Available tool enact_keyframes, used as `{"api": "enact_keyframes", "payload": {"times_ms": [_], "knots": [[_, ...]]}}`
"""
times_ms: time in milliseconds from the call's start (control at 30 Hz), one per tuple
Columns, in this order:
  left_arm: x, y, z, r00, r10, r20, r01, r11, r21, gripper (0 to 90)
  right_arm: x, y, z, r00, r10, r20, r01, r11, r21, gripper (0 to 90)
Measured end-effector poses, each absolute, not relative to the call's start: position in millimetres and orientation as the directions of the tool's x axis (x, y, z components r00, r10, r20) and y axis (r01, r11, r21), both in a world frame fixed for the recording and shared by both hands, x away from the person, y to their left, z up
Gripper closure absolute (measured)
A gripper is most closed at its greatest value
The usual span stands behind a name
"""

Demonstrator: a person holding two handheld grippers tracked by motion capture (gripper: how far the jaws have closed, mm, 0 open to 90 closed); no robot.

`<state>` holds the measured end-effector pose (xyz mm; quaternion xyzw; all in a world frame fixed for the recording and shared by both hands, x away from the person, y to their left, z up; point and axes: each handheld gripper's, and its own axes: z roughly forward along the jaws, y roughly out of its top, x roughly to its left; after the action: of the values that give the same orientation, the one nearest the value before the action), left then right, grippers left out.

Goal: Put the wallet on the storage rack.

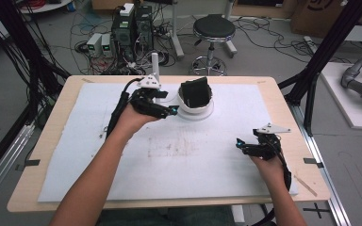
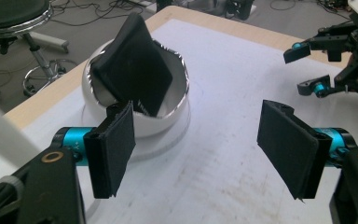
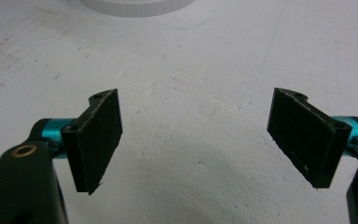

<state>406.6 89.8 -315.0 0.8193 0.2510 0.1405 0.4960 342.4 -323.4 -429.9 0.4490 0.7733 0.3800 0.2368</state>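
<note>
Black pad sits tilted in white bowl, drop looks done. Left tool jaws apart, empty, beside bowl. Right tool apart, empty, over tabletop. Left: retreat.

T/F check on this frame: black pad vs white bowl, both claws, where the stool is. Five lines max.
1. The black pad stands tilted inside the white bowl. True.
2. The left claw grips the pad. False: its jaws are open, nothing between them.
3. The right claw is open over bare white mat. True.
4. The bowl lies tipped over. False: it sits upright.
5. The black stool stands on the table. False: on the floor behind.
</note>
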Motion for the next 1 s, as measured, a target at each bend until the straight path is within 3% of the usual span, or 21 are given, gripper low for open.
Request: {"api": "enact_keyframes", "payload": {"times_ms": [233, 667, 1000], "knots": [[385, 123, -328, 0.83, 0.551, -0.089, 0.29, -0.29, 0.912, 23.7, 341, -326, -430, -0.479, 0.877, -0.023, 0.512, 0.301, 0.805, 18.2], [349, 168, -352, 0.775, 0.628, -0.075, 0.291, -0.249, 0.924, 21.7, 346, -325, -432, -0.486, 0.873, -0.027, 0.514, 0.31, 0.8, 18.2], [343, 198, -364, 0.726, 0.683, -0.073, 0.318, -0.24, 0.917, 21.2, 348, -324, -433, -0.49, 0.871, -0.037, 0.511, 0.321, 0.797, 18.2]]}}
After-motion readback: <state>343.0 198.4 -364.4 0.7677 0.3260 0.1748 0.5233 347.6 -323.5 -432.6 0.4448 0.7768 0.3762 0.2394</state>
